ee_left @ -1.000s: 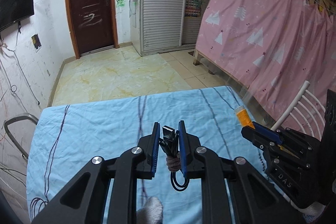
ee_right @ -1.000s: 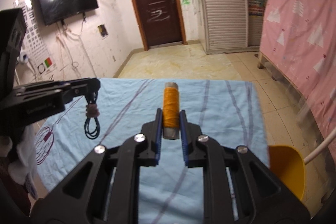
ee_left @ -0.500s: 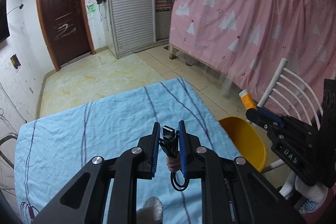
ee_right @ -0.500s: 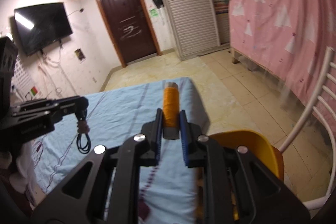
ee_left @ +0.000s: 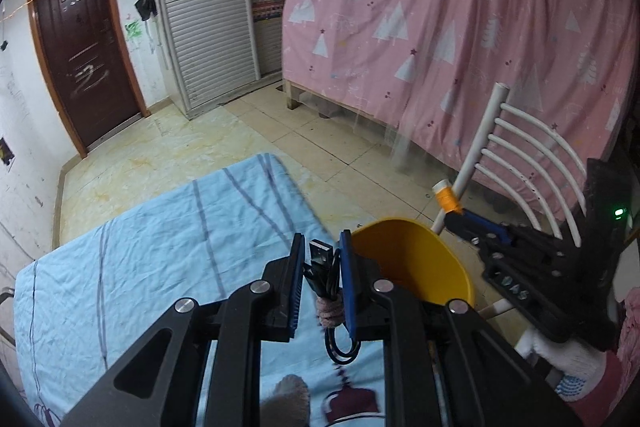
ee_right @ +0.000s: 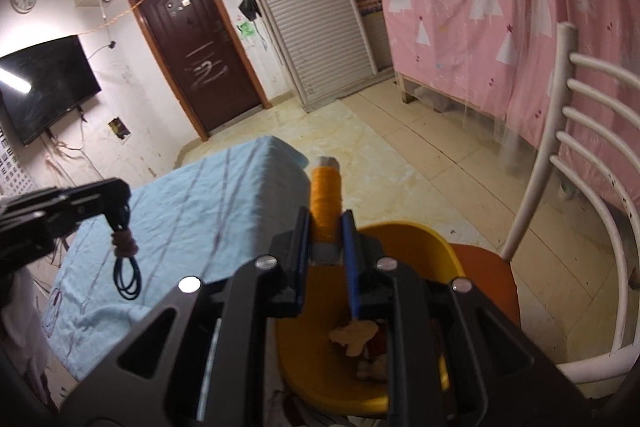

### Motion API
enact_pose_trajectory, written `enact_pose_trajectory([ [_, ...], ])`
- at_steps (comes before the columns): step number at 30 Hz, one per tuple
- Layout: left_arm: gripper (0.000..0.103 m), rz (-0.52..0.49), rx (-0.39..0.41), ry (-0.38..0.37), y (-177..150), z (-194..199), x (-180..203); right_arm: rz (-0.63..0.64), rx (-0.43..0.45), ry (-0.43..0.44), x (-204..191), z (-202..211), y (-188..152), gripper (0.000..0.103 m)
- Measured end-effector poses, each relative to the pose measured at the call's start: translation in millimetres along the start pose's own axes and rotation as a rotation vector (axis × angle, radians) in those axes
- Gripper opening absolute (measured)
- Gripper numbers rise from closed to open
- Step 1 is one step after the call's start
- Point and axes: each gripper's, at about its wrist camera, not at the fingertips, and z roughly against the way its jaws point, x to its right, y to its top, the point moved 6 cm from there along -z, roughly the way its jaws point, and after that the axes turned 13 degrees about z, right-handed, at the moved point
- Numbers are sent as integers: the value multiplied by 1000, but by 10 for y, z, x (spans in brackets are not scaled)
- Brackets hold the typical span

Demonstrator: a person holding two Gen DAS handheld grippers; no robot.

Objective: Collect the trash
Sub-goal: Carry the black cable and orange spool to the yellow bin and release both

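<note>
My left gripper [ee_left: 319,259] is shut on a coiled black USB cable [ee_left: 323,269] tied with a brown band, held over the right edge of the blue-clothed table [ee_left: 160,251]. The cable also shows in the right wrist view [ee_right: 125,259]. My right gripper [ee_right: 325,227] is shut on an orange thread spool [ee_right: 326,199], held above a yellow bin [ee_right: 404,239]. The bin [ee_left: 412,263] stands on a chair just right of the table and holds some scraps [ee_right: 356,341]. The spool also shows in the left wrist view [ee_left: 447,197].
A white metal chair [ee_right: 580,131] with an orange seat [ee_right: 486,279] carries the bin. A pink curtain [ee_left: 460,27] hangs at the right. A dark door [ee_left: 80,39] and a shuttered wardrobe [ee_left: 208,7] are at the back, across a tiled floor.
Both grippers have swung right, from over the table toward the yellow bin. The right gripper with the spool now sits above the bin. Both grips are unchanged.
</note>
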Motion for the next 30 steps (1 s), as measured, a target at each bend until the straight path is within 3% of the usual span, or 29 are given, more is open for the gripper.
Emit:
enact_pose_trajectory([
  [3, 8, -16, -5, -21, -9, -36, 148, -19, -28, 4, 104, -82, -82, 15],
  [5, 8, -25, -7, -33, -21, -53, 226, -35, -40, 1, 167, -131, -122, 21],
  [7, 8, -31, -8, -47, -34, -71, 308, -51, -39, 0, 210, -133, -137, 49],
  [8, 8, -31, -9, -50, -35, -81, 325, -55, -35, -4, 215, -116, -135, 52],
  [22, 10, 16, -18, -223, -60, -180, 527, -127, 43, -32, 448, 94, -69, 53],
  [26, 11, 53, -37, -224, -81, -254, 434, -132, 44, -34, 462, 98, -65, 53],
  [29, 28, 79, -48, -235, -97, -279, 347, -140, 44, -37, 460, 101, -64, 53],
  [30, 44, 90, -51, -244, -101, -285, 314, -141, 44, -35, 457, 107, -72, 53],
])
